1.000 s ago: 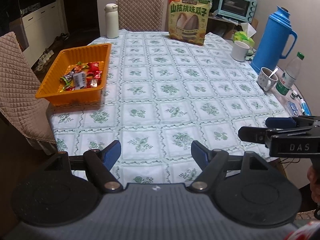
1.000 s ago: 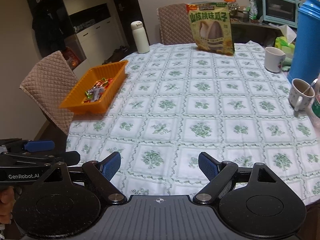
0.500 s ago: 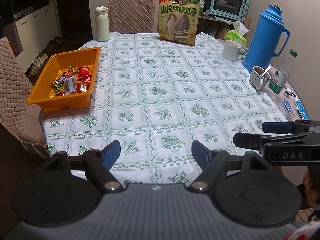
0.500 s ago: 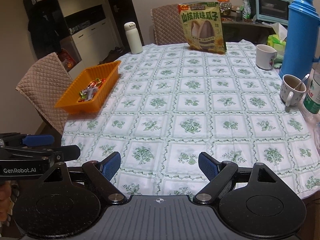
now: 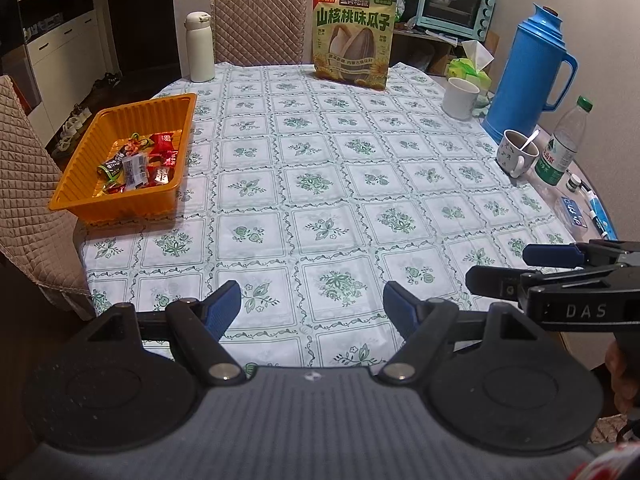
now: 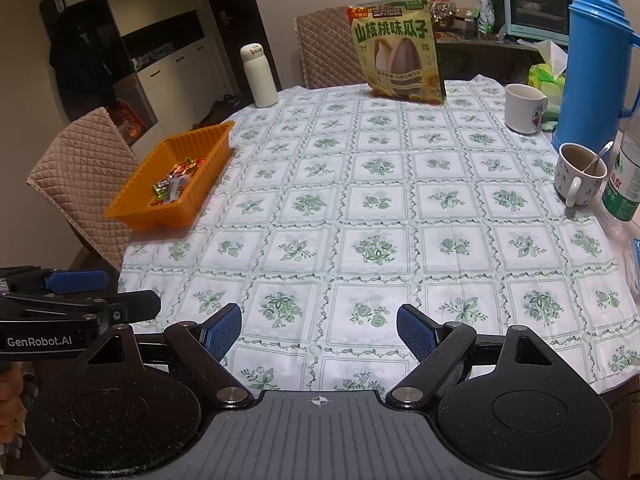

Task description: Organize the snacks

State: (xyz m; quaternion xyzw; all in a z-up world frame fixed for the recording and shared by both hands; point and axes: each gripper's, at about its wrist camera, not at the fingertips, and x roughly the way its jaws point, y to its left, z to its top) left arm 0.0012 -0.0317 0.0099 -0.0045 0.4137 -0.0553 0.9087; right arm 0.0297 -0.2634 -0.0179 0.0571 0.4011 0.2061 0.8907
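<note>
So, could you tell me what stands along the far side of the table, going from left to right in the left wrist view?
White flask → sunflower seed bag → white mug → blue thermos.

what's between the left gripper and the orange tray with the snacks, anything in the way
Nothing visible. The left gripper is open and empty over the near table edge, and only bare tablecloth lies between it and the orange tray, which sits at the table's left edge. The sunflower seed bag stands far off, at the back.

Two near-edge wrist views, angled down over the shared table (image 5: 320,160).
</note>
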